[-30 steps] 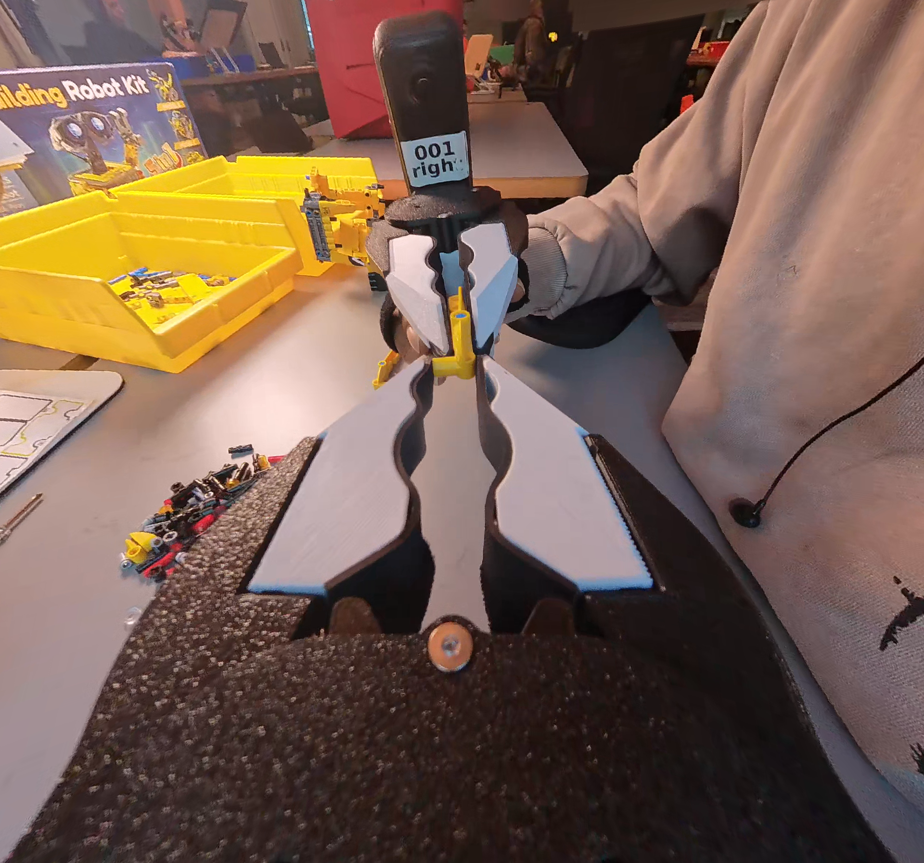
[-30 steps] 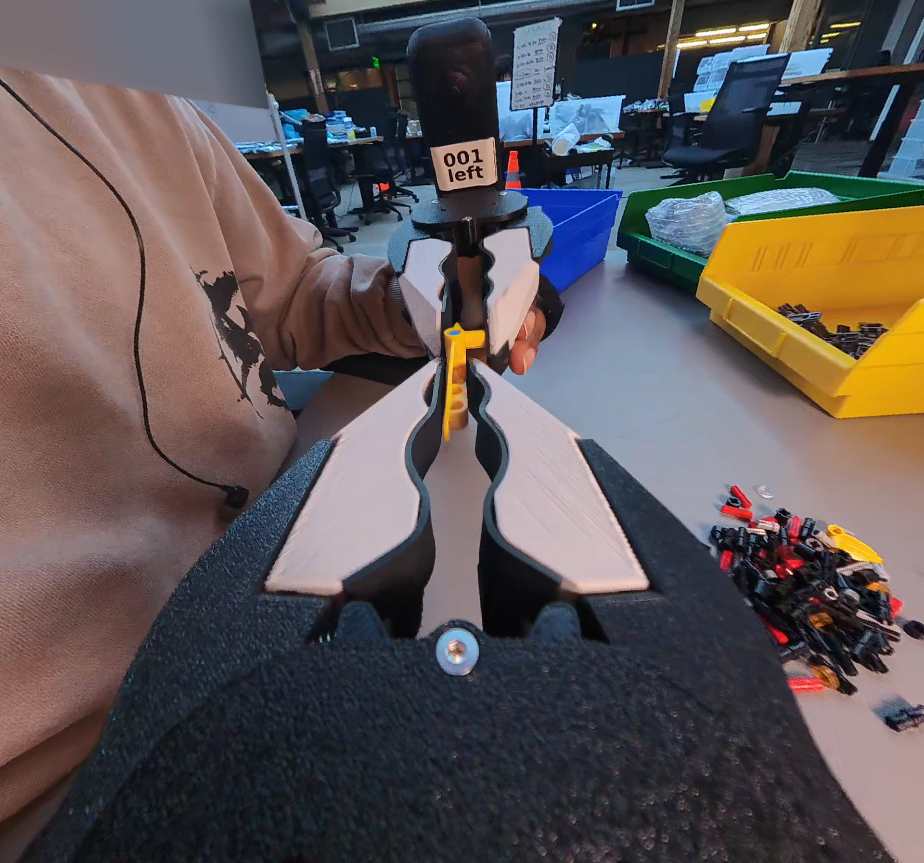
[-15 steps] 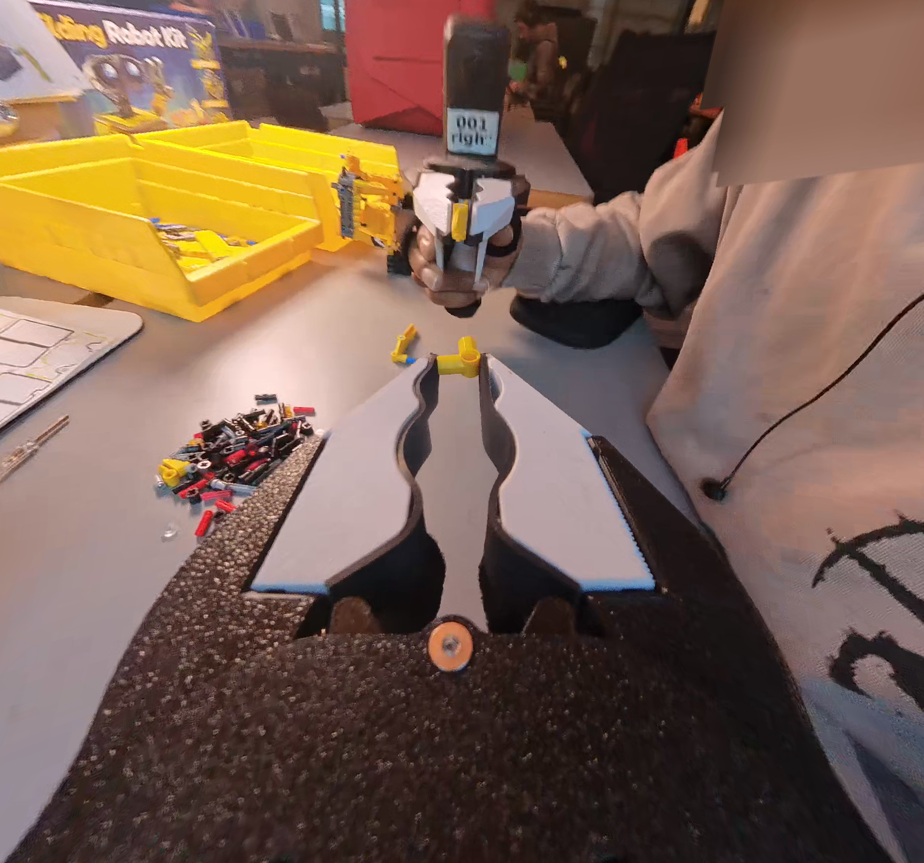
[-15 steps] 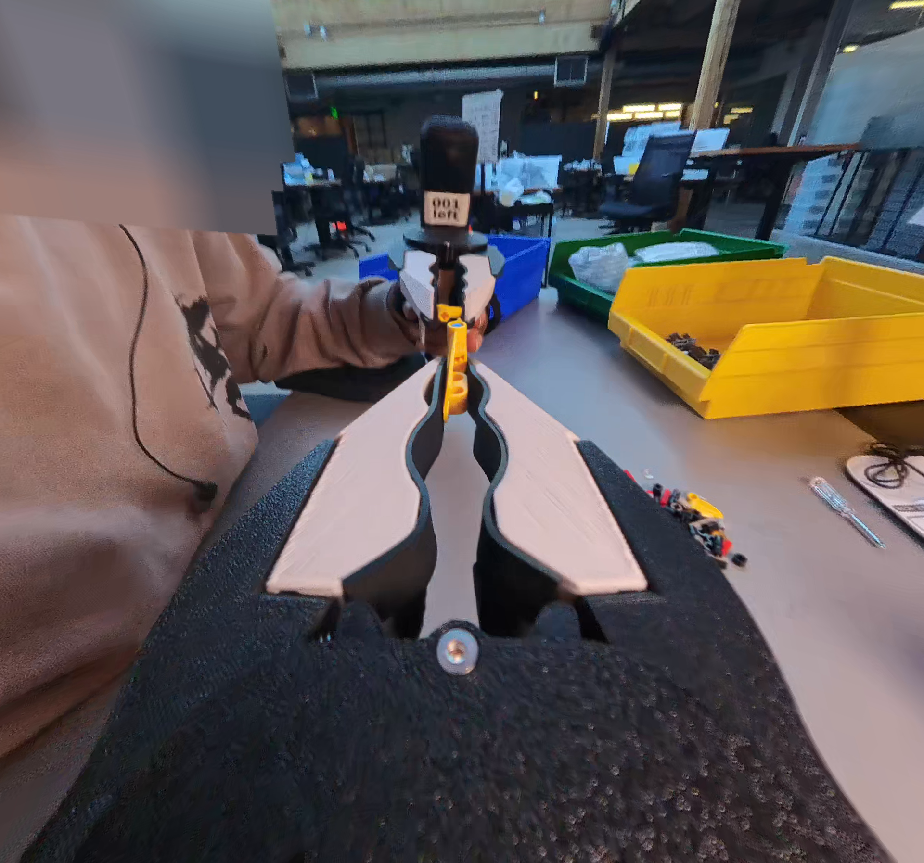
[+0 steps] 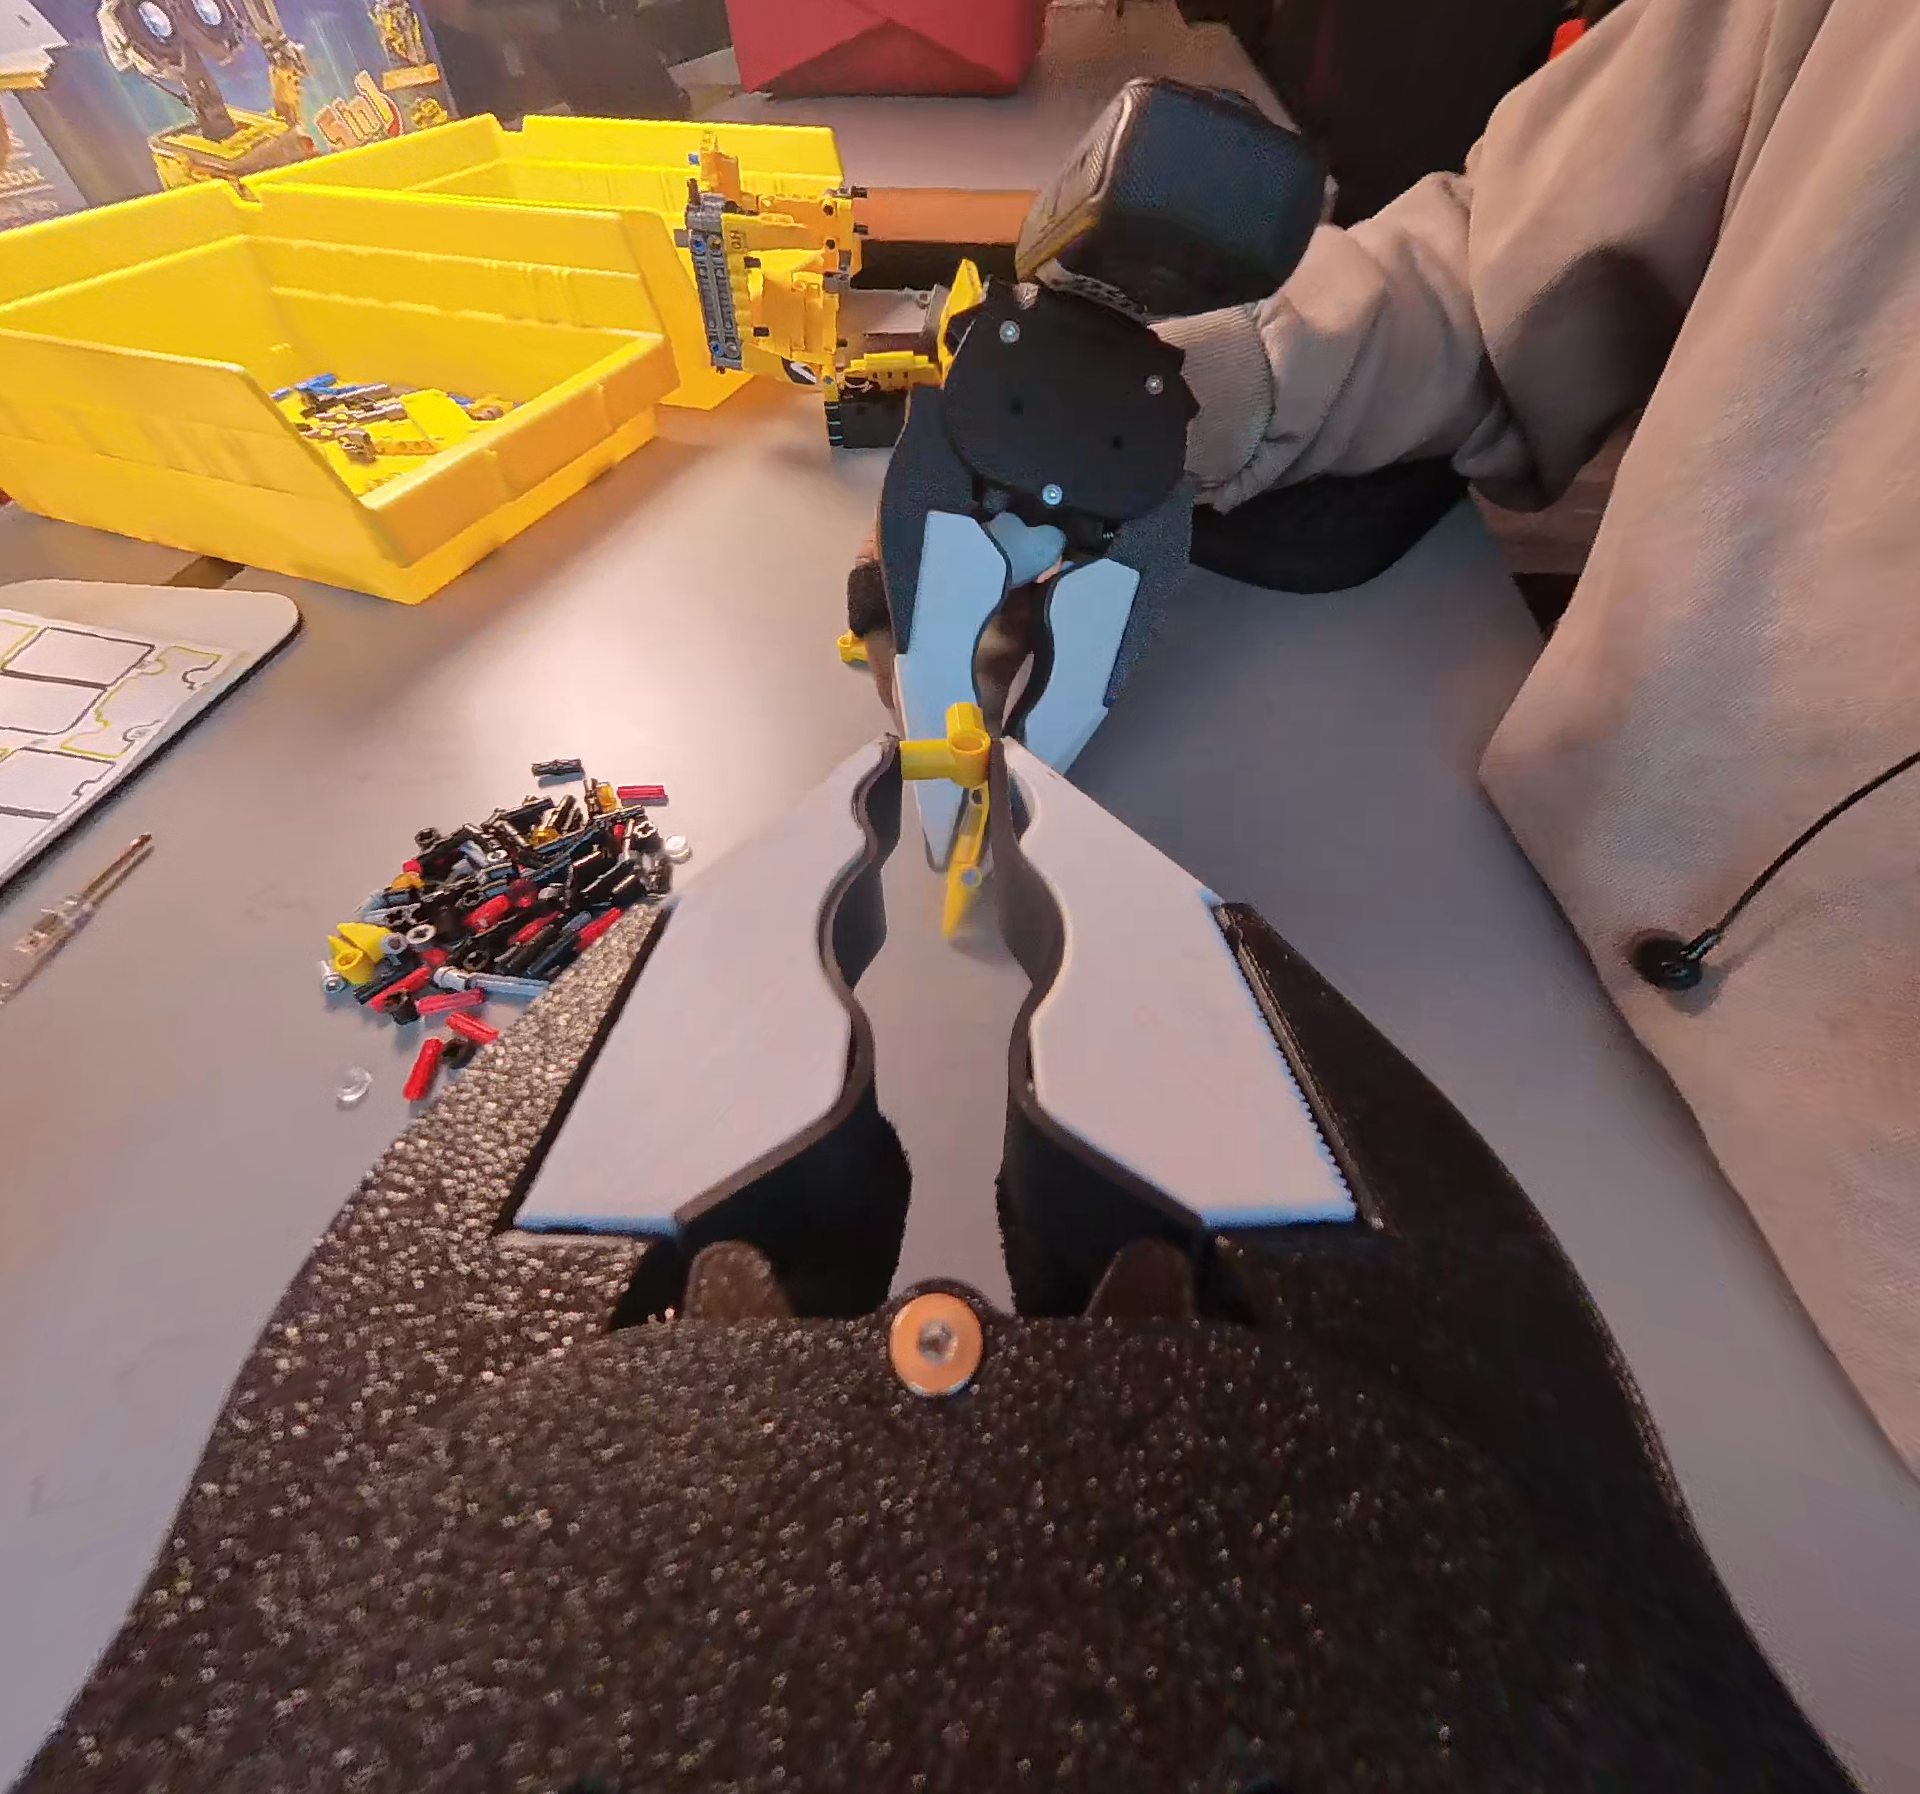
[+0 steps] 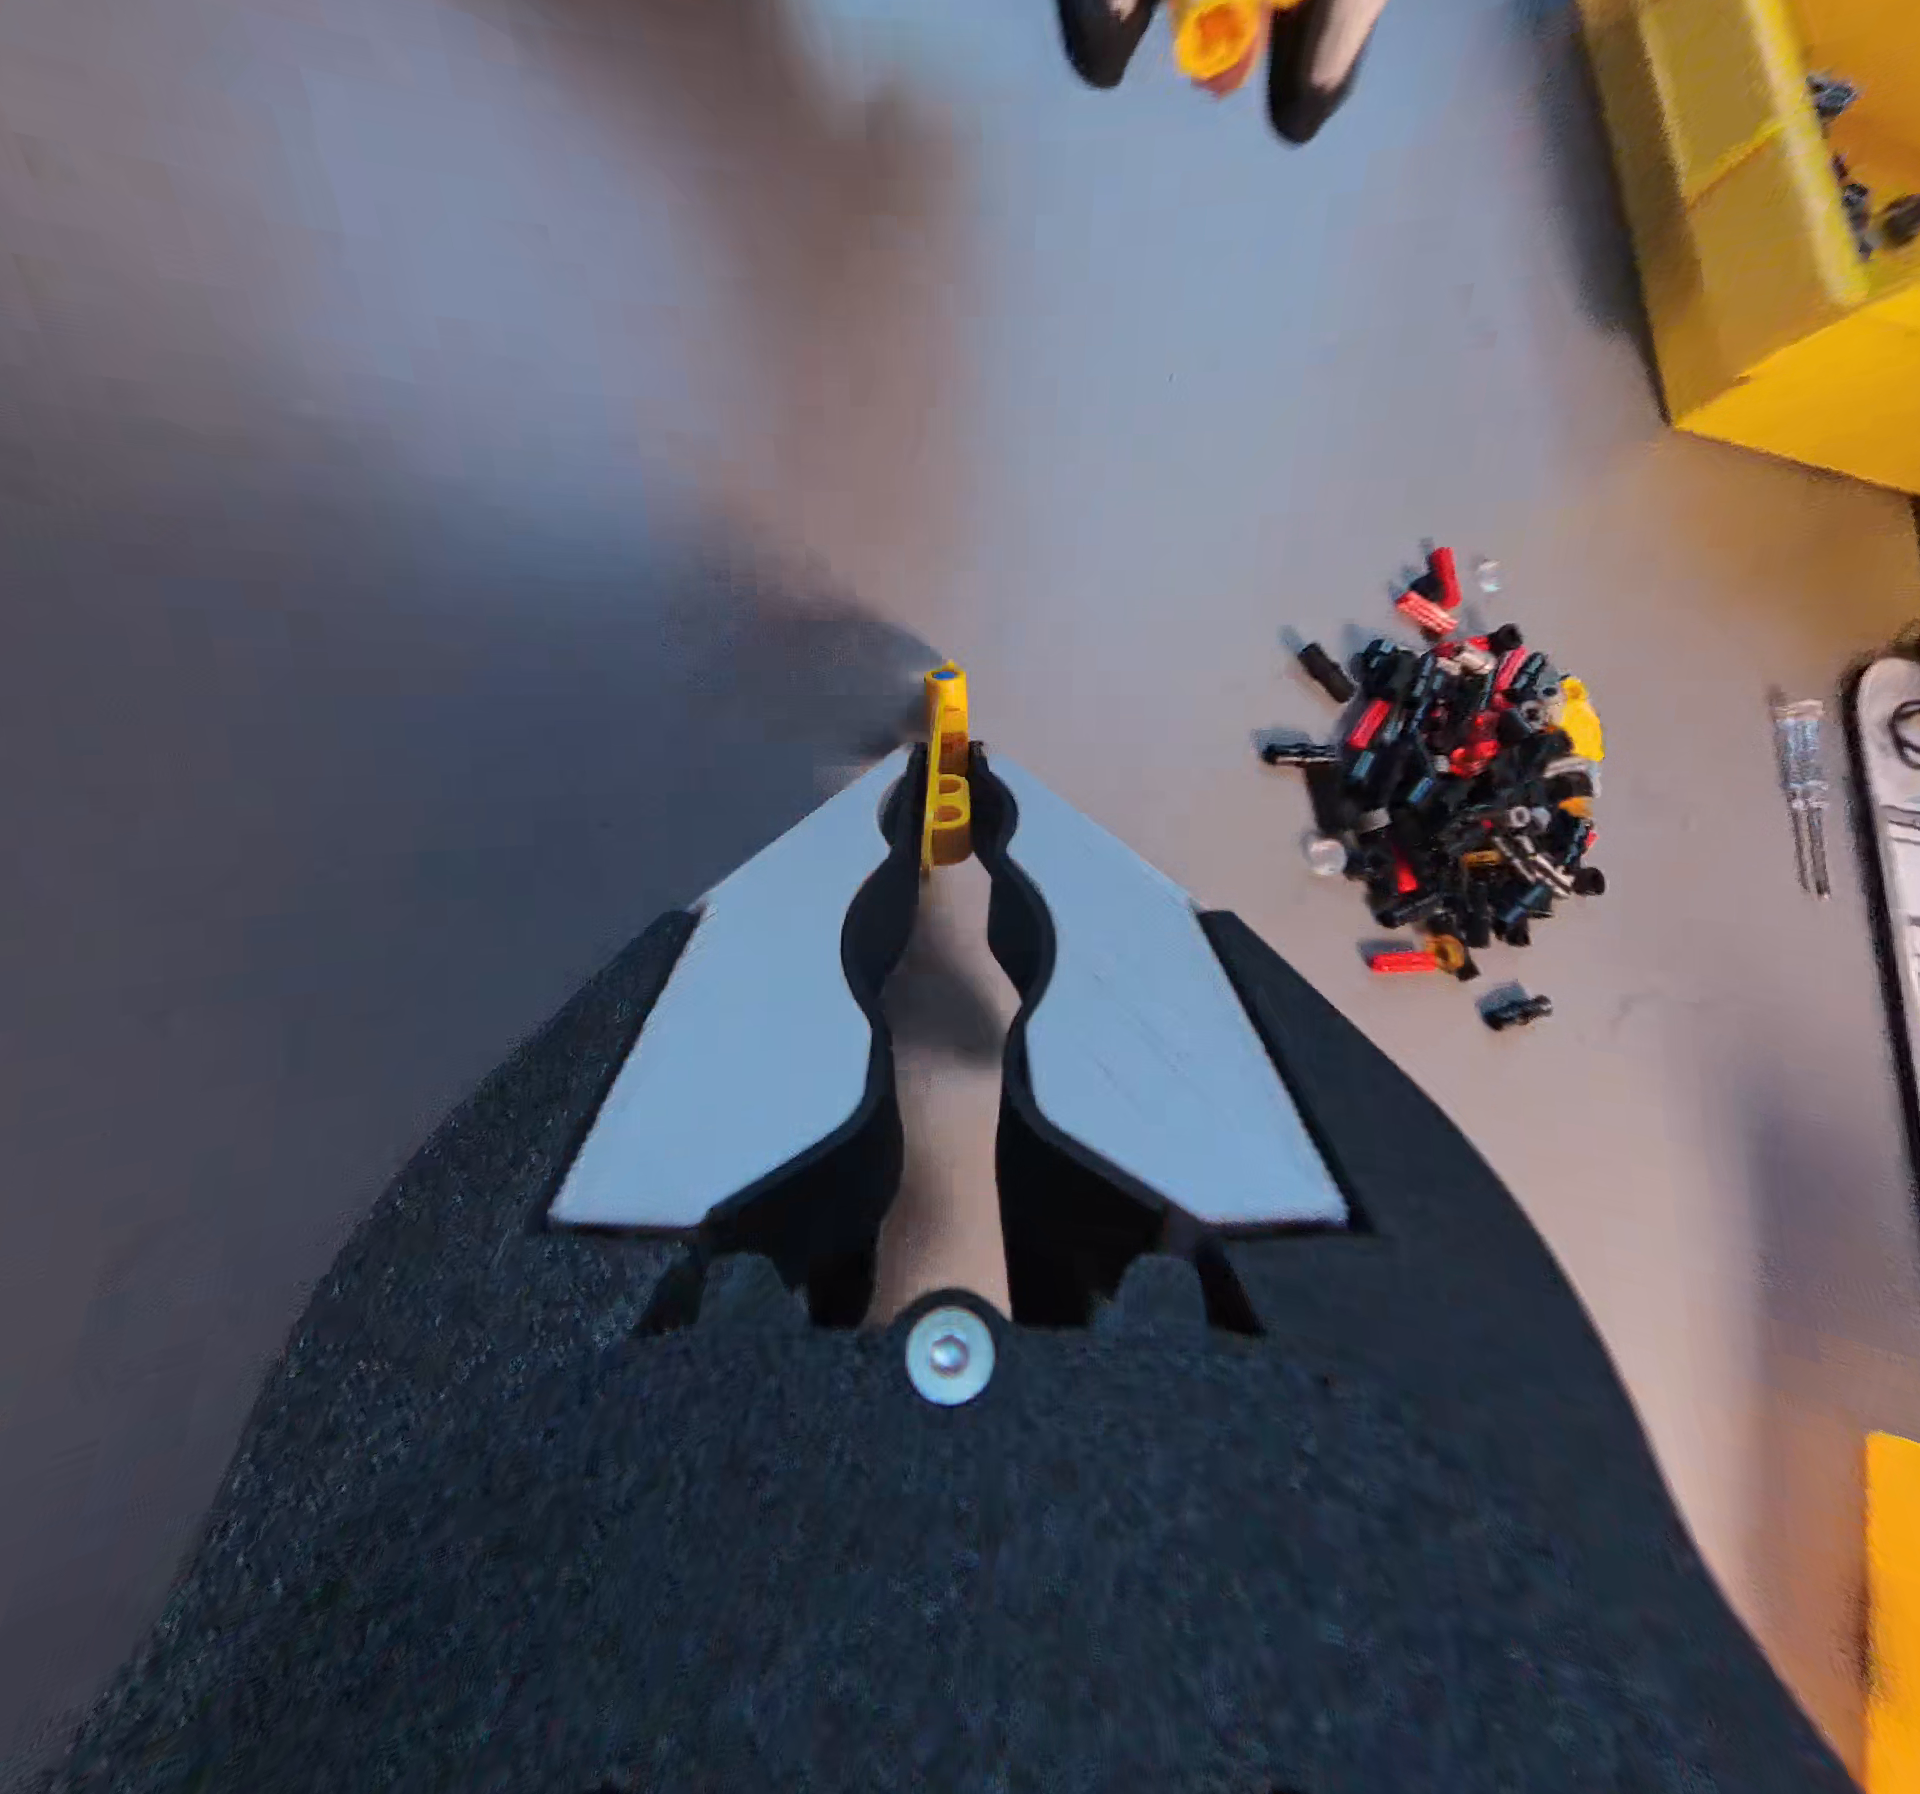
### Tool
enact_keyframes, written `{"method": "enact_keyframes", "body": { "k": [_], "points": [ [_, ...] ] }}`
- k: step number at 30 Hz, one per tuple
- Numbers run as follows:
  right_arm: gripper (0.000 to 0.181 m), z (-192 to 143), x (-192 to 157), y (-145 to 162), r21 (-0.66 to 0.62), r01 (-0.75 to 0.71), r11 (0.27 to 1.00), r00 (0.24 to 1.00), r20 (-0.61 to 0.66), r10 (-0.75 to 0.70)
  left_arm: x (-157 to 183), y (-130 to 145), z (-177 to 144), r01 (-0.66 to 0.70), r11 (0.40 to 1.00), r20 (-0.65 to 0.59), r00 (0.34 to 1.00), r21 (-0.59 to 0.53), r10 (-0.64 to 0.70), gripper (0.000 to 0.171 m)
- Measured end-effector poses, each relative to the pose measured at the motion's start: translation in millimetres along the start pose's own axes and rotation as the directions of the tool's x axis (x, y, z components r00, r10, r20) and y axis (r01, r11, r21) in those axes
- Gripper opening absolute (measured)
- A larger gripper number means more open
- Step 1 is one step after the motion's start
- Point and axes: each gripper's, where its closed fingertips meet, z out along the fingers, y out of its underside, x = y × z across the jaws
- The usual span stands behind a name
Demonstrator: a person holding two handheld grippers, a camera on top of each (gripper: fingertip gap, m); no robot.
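Grey desk (image 5: 727, 539) runs under both views, with a person's beige sleeve (image 5: 1455, 362) along the right of the left wrist view. Largest on it are two yellow bins (image 5: 312, 394) side by side at the far left, the nearer one holding a few small parts, with one printed box (image 5: 208, 19) standing behind them. One partly built yellow model (image 5: 774, 290) stands just beside the bins. One pile of small black, red and yellow pieces (image 5: 509, 887) lies near the left hand-held gripper, and one slim clear-handled tool (image 6: 1803, 794) lies beyond the pile.

Two hand-held grippers are in play. The left hand-held gripper (image 5: 943, 755) is closed on one short yellow connector (image 5: 943, 755) pinched at its fingertips. The right hand-held gripper (image 6: 945, 757) points down at the desk, its tips closed on one yellow beam (image 6: 945, 788) with round holes; the beam's lower end is close to the desk surface, though contact cannot be told. The two held pieces sit just beside each other.
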Motion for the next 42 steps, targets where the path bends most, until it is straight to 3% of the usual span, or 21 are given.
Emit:
{"method": "enact_keyframes", "body": {
  "k": [4, 6, 8, 12, 14, 19, 24, 28, 32, 37, 39, 42],
  "points": [
    [0.012, -1.5, 3.0, -3.5, 0.034, -0.038, 0.999, 0.999, 0.004, 0.038, -6.0, 10.5, 6.5, -0.141, 0.986, 0.102, 0.984, -0.084, 0.149, 0.015],
    [0.019, -10.9, 7.2, -18.6, 0.138, -0.128, 0.982, 0.992, 0.031, 0.125, -7.0, 13.2, 9.2, -0.212, 0.97, 0.139, 0.964, -0.116, 0.227, 0.015],
    [0.025, -26.3, 15.2, -39.9, 0.271, -0.256, 0.928, 0.967, 0.085, 0.242, -7.3, 12.4, 11.5, -0.275, 0.952, 0.172, 0.94, -0.135, 0.296, 0.015],
    [0.029, -52.0, 25.4, -72.0, 0.436, -0.507, 0.744, 0.862, 0.283, 0.421, -8.8, 4.6, 13.7, -0.393, 0.906, 0.249, 0.872, -0.156, 0.422, 0.015],
    [0.028, -53.1, 26.3, -79.2, 0.447, -0.593, 0.67, 0.804, 0.362, 0.471, -8.0, 0.1, 14.0, -0.447, 0.879, 0.278, 0.834, -0.166, 0.477, 0.015],
    [0.019, -45.2, 19.7, -88.3, 0.44, -0.647, 0.623, 0.76, 0.432, 0.485, -4.7, -2.4, 16.2, -0.527, 0.824, 0.299, 0.768, -0.208, 0.566, 0.015],
    [0.011, -42.6, 21.5, -88.3, 0.425, -0.677, 0.6, 0.734, 0.446, 0.512, -5.0, -3.9, 15.7, -0.552, 0.803, 0.312, 0.74, -0.224, 0.596, 0.015],
    [0.007, -41.1, 20.5, -85.2, 0.414, -0.662, 0.625, 0.747, 0.43, 0.507, -5.4, -0.3, 17.3, -0.557, 0.796, 0.306, 0.735, -0.237, 0.605, 0.015],
    [0.007, -41.4, 23.0, -83.8, 0.426, -0.633, 0.646, 0.772, 0.396, 0.496, -6.8, 0.2, 17.2, -0.489, 0.852, 0.299, 0.798, -0.188, 0.523, 0.016],
    [0.007, -51.4, 39.1, -80.2, 0.488, -0.597, 0.636, 0.801, 0.321, 0.506, -13.7, -15.6, 5.5, -0.245, 0.969, 0.279, 0.932, 0.022, 0.23, 0.022],
    [0.007, -57.1, 48.9, -76.9, 0.521, -0.56, 0.644, 0.822, 0.254, 0.509, -20.1, -22.9, -1.6, -0.123, 0.987, 0.262, 0.961, 0.108, 0.091, 0.026],
    [0.007, -69.1, 72.1, -64.6, 0.562, -0.443, 0.699, 0.861, 0.05, 0.506, -33.5, -25.3, -10.3, 0.046, 0.981, 0.244, 0.966, 0.187, -0.092, 0.028]
  ]
}}
